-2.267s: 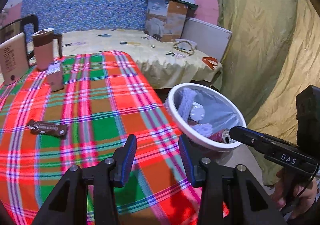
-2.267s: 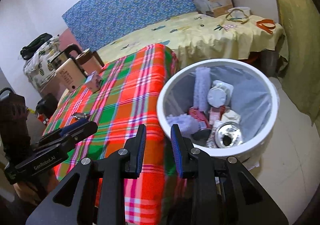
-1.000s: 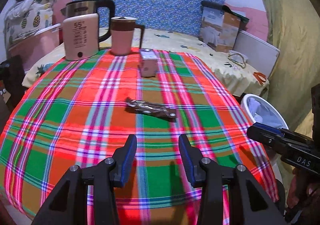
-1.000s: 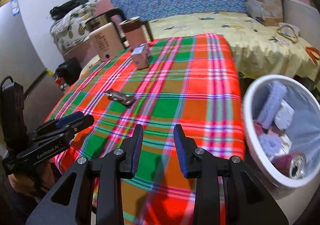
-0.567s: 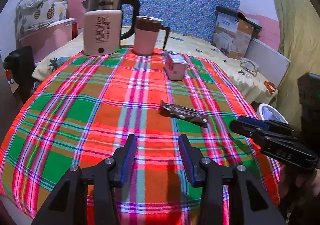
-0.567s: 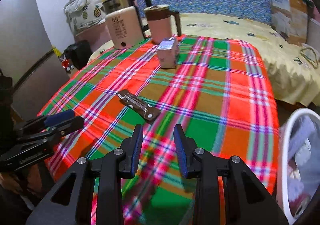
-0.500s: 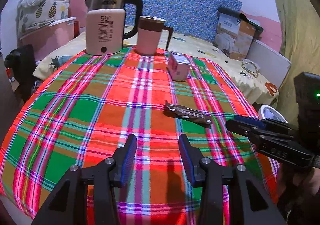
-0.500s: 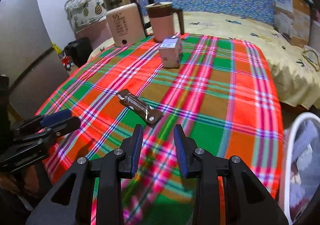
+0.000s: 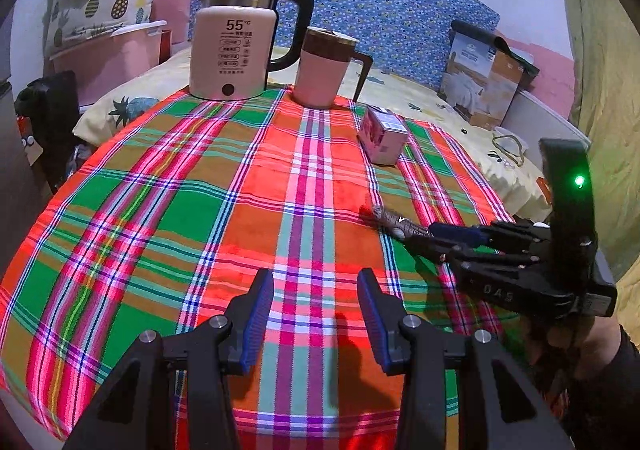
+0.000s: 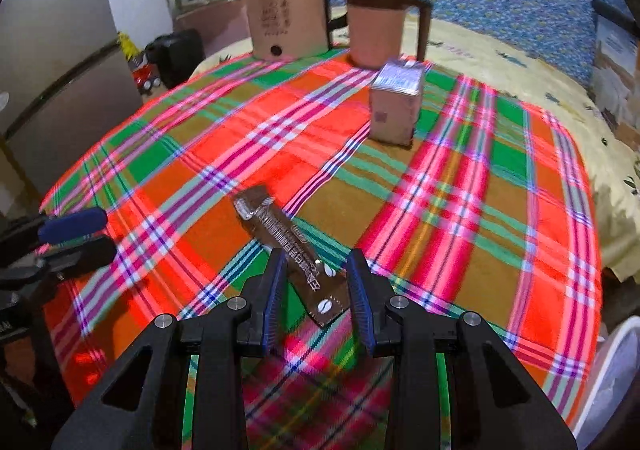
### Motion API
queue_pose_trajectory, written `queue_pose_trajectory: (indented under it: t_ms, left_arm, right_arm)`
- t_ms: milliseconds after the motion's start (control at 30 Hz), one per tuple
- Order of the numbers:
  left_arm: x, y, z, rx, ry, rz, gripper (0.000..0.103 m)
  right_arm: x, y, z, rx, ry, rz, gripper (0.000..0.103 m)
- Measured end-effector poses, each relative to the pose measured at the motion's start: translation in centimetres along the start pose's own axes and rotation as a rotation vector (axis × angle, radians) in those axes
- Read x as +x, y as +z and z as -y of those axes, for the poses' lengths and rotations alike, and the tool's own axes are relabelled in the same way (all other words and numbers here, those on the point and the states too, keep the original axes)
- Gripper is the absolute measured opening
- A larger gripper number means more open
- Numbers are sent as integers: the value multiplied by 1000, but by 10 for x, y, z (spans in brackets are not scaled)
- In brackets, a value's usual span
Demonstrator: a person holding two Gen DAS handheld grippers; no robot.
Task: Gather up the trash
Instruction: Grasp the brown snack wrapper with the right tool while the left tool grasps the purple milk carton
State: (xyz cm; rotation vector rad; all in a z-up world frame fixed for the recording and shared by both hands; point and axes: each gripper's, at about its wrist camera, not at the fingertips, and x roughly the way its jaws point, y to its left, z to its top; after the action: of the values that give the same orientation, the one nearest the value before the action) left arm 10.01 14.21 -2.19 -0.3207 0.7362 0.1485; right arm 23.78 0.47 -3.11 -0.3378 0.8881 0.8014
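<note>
Right gripper open astride brown wrapper, nothing gripped; I judge wrapper light, crinkly, slippery; pinch near end.

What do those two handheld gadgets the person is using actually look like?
Each tool, left and right, is a matte black plastic frame with triangular cut-outs and silver screws, ending in two flat fingers faced with ribbed blue pads. The right one carries white "DAS" lettering and a black upright block with a green light. The person wears a dark sleeve.
</note>
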Motion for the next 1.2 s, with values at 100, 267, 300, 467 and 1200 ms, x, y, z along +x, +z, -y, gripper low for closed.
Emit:
queue_pose_trajectory:
  t_ms: [100,267,300,467,1200]
  left_arm:
    - [1,1,-1,-5,5,-3,43]
    - [5,5,4,2,0,-9,43]
    - [5,6,6,4,-1,-9,43]
    - [10,19,21,27,-14,-4,43]
    - [105,105,101,104,-21,-8,44]
  right_arm:
    - [-1,-3,-1,5,15,-6,32]
    - [-12,-14,8,89,31,10,29]
    - [-15,-16,11,109,33,17,29]
    - [-36,-32,32,228,25,64,29]
    - [-78,-80,92,454,-48,140,29]
